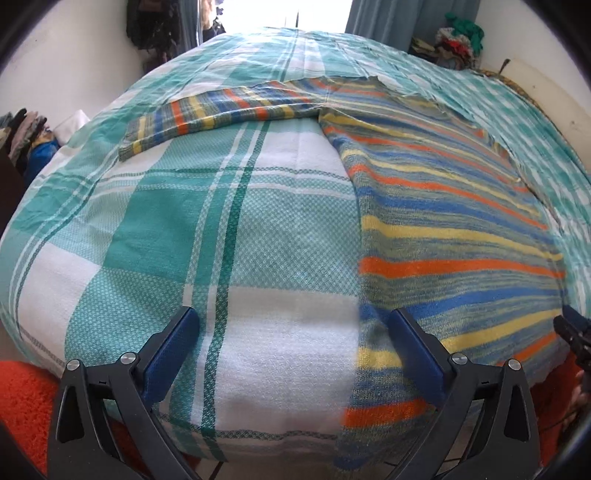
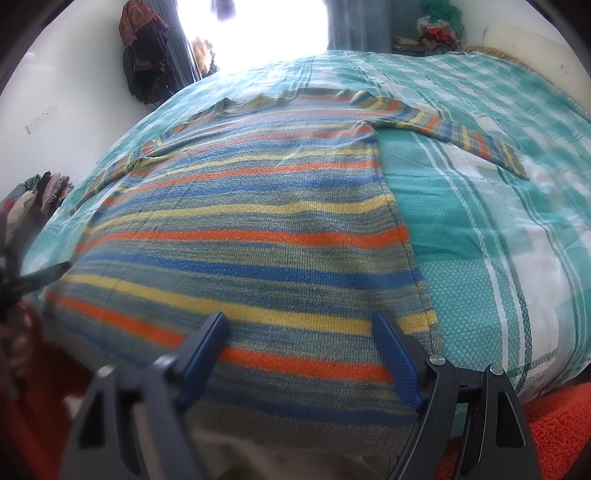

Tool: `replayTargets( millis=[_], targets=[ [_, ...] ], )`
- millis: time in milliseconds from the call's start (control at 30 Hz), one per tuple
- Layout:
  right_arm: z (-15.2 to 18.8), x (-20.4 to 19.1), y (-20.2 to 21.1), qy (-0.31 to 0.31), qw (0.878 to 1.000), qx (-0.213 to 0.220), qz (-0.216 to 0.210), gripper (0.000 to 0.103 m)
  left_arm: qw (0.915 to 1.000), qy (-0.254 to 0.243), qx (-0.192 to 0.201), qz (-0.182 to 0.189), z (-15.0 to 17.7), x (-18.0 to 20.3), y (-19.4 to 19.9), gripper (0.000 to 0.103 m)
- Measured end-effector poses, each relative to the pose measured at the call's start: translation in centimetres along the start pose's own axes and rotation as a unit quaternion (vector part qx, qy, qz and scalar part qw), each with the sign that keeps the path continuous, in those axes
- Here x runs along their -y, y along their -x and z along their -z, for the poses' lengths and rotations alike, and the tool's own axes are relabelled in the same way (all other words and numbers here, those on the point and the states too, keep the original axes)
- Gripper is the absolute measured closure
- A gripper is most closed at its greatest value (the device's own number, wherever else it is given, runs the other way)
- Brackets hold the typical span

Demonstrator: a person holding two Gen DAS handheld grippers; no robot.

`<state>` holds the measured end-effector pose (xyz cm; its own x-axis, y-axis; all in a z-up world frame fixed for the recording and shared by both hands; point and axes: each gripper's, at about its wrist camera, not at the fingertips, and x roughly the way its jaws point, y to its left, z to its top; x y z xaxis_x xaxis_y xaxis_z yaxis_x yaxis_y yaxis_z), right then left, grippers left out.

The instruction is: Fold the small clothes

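The striped sweater (image 1: 443, 221) lies flat on the bed, with its bottom hem at the near edge of the bed, close to me. It has orange, yellow and blue stripes. One sleeve (image 1: 221, 114) reaches out toward the left side of the bed. The other sleeve (image 2: 476, 136) reaches out toward the right side. The neck end points to the far edge of the bed, by the bright window (image 2: 258, 26).

My left gripper (image 1: 291, 347) is spread wide and holds nothing. Its right finger (image 1: 413, 347) is over the left edge of the sweater near the hem. Its left finger (image 1: 173, 350) is over the bedsheet.

My right gripper (image 2: 299, 339) is spread too and holds nothing. Both of its fingers are over the sweater near the hem, close to the sweater's right edge. I cannot tell if they touch the cloth.

Under the sweater is a green and white checked bedsheet (image 1: 166, 229). An orange fuzzy rug (image 2: 554, 424) is below the near edge of the bed. A pile of clothes (image 1: 458, 40) sits at the far right corner. Dark clothes (image 2: 144, 62) hang on the wall by the window.
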<state>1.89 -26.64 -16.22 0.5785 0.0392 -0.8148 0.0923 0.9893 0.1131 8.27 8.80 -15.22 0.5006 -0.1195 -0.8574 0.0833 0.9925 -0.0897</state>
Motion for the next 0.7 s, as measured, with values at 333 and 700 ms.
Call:
replayTargets(
  millis=[333, 700],
  targets=[
    [0.0, 0.3, 1.5, -0.011, 1.0, 0.017, -0.004, 0.018, 0.9968, 0.027, 0.074, 0.017, -0.9, -0.7, 3.1, 0.001],
    [-0.6, 0.0, 3.5, -0.01, 0.998, 0.056, -0.018, 0.018, 0.9954, 0.007, 0.094, -0.016, -1.0, 0.1, 3.6, 0.001]
  ],
)
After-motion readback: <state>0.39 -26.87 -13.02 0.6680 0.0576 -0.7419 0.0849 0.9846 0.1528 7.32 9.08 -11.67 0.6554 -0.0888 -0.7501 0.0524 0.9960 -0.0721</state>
